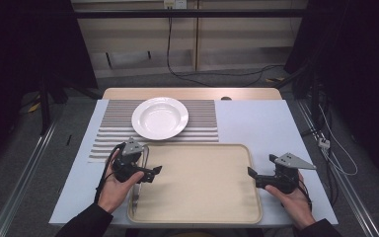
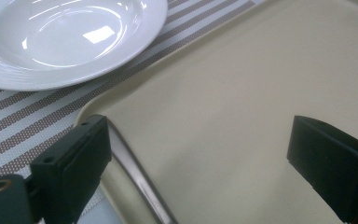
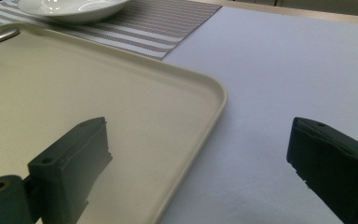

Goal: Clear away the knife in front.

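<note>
While your left hand hovered at the left edge of the shallow beige plastic tray (image 1: 202, 182), the left gripper (image 1: 154, 172) pointed inward across it with its jaws spread wide and nothing between them. Just below and beside it lay a slim silver metal utensil (image 1: 139, 177), apparently a fork or spoon handle, resting inside the tray along its left rim. Its long axis ran from the near edge toward the far edge of the table, parallel to that rim. In the left gripper view, the shiny handle (image 2: 140, 179) passed just inside the left jaw, closer to that jaw than to the other, apart from both pads.

Your right gripper (image 1: 251, 174) sat at the tray's right edge, well apart from the utensil, its jaws also standing wide and empty, straddling the tray's rim (image 3: 214, 107).

Beyond the tray, a round white ceramic plate (image 1: 160, 118) rested on a grey-and-white striped placemat (image 1: 202, 121).

Your left hand was plainly the nearer one, so any regrasp would likely fall to it, with the jaws set across the handle.
</note>
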### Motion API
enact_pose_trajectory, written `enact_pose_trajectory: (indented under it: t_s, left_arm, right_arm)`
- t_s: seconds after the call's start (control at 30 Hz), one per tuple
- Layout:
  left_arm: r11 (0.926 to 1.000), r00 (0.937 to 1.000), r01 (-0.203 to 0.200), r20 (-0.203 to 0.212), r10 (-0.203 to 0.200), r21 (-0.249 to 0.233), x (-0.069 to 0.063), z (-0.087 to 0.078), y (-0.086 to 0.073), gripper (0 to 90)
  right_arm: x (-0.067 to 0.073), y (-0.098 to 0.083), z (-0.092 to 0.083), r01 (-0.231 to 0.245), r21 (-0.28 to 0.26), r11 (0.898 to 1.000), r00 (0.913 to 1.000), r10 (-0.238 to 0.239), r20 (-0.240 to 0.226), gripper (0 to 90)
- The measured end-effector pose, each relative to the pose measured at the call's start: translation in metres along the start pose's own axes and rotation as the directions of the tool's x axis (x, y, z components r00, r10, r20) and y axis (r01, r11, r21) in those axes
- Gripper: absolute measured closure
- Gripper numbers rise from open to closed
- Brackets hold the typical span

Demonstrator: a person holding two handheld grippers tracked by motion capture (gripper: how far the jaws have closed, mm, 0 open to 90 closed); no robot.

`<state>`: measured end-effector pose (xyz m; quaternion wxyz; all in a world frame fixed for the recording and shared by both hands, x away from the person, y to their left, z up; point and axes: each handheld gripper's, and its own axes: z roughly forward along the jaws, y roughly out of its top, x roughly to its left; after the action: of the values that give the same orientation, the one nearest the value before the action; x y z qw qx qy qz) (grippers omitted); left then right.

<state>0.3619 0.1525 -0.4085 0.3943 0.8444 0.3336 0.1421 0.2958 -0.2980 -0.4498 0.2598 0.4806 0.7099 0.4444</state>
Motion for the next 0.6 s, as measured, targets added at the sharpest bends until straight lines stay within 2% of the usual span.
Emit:
enact_pose_trajectory:
  t_s: [0.1,0.17,0.27,0.37,0.43,0.5,0.57,0.6]
  left_arm:
    - [0.9999,0.9999,0.010,0.000,-0.010,-0.003,0.000,-0.005,-0.002,5.5]
    - [0.9999,0.9997,0.008,-0.021,-0.008,-0.015,0.001,-0.009,-0.005,5.8]
    - [0.9993,0.9993,0.027,-0.024,-0.028,-0.025,0.002,-0.015,-0.010,5.8]
    - [0.9989,0.9985,0.032,-0.044,-0.033,-0.035,0.004,-0.020,-0.015,5.8]
    - [0.9986,0.9987,0.037,-0.034,-0.039,-0.039,0.004,-0.023,-0.018,6.0]
    - [0.9988,0.9972,0.032,-0.066,-0.034,-0.038,0.004,-0.026,-0.021,6.0]
    - [0.9973,0.9963,0.060,-0.059,-0.062,-0.044,0.007,-0.029,-0.025,5.8]
    - [0.9949,0.9944,0.079,-0.066,-0.083,-0.064,0.008,-0.031,-0.027,6.1]
  right_arm:
    - [0.000,0.000,0.000,-0.003,0.001,1.000,1.0000,0.003,0.000,5.3]
    - [0.000,0.000,0.000,-0.002,-0.001,1.000,1.0000,0.002,0.000,5.3]
    - [0.000,0.000,0.000,-0.004,0.000,1.000,1.0000,0.004,0.000,5.3]
    - [0.000,0.000,0.000,-0.002,-0.001,1.000,1.0000,0.002,0.001,5.3]
    - [0.000,0.000,0.000,-0.004,-0.001,1.000,1.0000,0.004,0.002,5.3]
    - [0.000,0.000,0.000,-0.003,0.001,1.000,1.0000,0.003,0.003,5.4]
    - [0.000,0.000,0.000,-0.004,0.000,1.000,1.0000,0.004,0.003,5.4]
    - [-0.001,0.000,0.000,-0.004,0.000,1.000,1.0000,0.004,0.004,5.3]
